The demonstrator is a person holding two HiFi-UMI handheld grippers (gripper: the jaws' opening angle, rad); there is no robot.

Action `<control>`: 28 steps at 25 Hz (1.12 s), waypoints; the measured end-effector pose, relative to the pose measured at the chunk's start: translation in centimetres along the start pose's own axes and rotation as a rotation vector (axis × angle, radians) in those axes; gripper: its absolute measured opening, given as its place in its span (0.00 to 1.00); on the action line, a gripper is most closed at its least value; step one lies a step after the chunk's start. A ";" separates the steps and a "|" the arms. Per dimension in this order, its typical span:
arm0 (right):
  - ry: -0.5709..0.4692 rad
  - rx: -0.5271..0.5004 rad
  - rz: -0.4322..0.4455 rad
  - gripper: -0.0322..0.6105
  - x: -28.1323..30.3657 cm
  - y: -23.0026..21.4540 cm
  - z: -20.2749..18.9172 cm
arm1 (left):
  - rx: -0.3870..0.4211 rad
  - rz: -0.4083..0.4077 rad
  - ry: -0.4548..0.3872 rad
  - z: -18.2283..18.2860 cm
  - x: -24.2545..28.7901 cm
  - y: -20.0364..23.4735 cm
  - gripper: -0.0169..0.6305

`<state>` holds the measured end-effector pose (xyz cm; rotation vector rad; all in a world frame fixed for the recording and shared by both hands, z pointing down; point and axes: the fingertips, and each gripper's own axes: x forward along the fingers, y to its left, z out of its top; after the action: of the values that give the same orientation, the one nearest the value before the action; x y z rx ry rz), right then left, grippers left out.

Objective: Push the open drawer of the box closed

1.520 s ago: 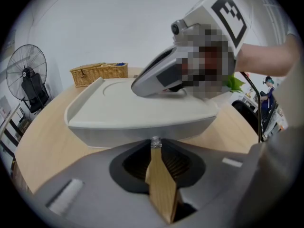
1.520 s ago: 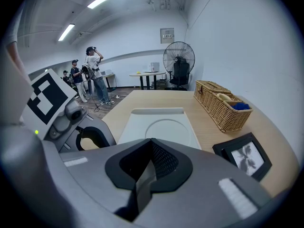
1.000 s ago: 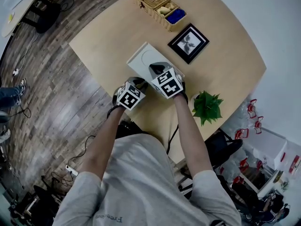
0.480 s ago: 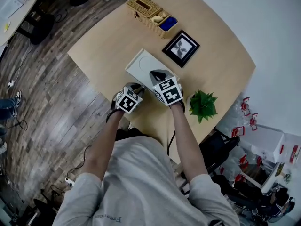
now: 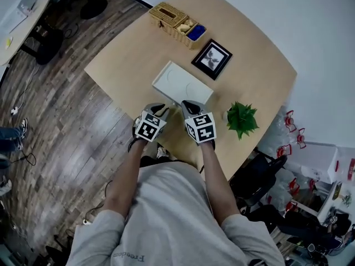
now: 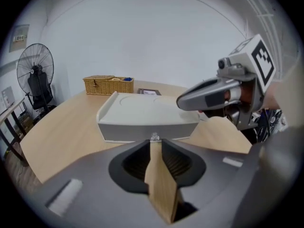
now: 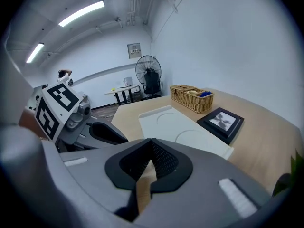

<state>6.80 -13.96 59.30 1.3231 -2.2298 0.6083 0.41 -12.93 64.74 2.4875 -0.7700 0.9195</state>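
**Both grippers pressed together at the front of the white box**

The left gripper (image 6: 154, 141) has its jaws closed tip to tip with nothing pinched. Only a wedge of the table (image 6: 61, 132) shows behind the tips. The box (image 6: 142, 110) sits straight ahead of them, with its long front face toward the tool. A small clear knob (image 6: 154, 137) on that face is right at the jaw tips, but I cannot tell whether they touch it. The drawer front looks flush with the box body. The right gripper (image 7: 151, 144), just to the left one's right, is also pressed together and empty. Its tips are near the box's right front corner. Beyond the box from it lie a picture frame (image 7: 221, 121) and, farther off, a wicker basket (image 7: 191, 98). A plant (image 5: 242, 118) stands off to its right.
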 end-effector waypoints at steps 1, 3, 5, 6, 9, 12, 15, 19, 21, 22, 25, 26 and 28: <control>-0.005 0.011 -0.006 0.05 -0.3 0.2 -0.3 | -0.003 0.006 -0.011 0.0 -0.4 -0.1 0.23; -0.016 0.038 -0.018 0.05 -1.0 0.5 -0.9 | -0.009 0.016 -0.035 0.1 -1.1 -0.3 0.23; -0.027 0.066 -0.028 0.05 -1.6 0.8 -1.6 | -0.017 0.025 -0.060 0.3 -1.8 -0.6 0.23; -0.033 0.078 -0.032 0.05 -1.9 1.0 -2.0 | -0.021 0.030 -0.071 0.4 -2.2 -0.7 0.23; -0.055 0.095 -0.046 0.05 -2.9 2.0 -3.4 | -0.018 0.048 -0.108 0.5 -3.1 -0.8 0.23; -0.068 0.108 -0.052 0.05 -3.6 2.6 -5.0 | 0.008 0.062 -0.130 0.4 -3.7 -0.8 0.22; -0.071 0.110 -0.037 0.05 -3.8 3.0 -5.7 | 0.007 0.064 -0.137 0.5 -4.2 -1.0 0.20; -0.080 0.110 -0.018 0.05 -3.8 3.1 -5.5 | 0.008 0.060 -0.142 0.7 -4.1 -1.3 0.17; -0.089 0.113 -0.013 0.05 -3.8 2.9 -5.4 | 0.011 0.059 -0.146 0.9 -4.0 -1.5 0.14; -0.093 0.115 -0.011 0.05 -3.9 2.9 -5.3 | 0.011 0.058 -0.149 1.0 -4.0 -1.5 0.13; -0.103 0.112 -0.007 0.05 -4.0 3.0 -5.1 | 0.003 0.061 -0.157 1.2 -4.2 -1.5 0.11; -0.104 0.108 -0.005 0.05 -3.9 3.1 -5.1 | 0.001 0.063 -0.159 1.2 -4.3 -1.5 0.11; -0.102 0.101 0.000 0.05 -3.8 3.2 -5.1 | -0.002 0.067 -0.161 1.2 -4.5 -1.3 0.11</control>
<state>6.43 -7.00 60.60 1.4336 -2.3067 0.6749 -1.07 -10.92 60.61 2.5715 -0.9099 0.7455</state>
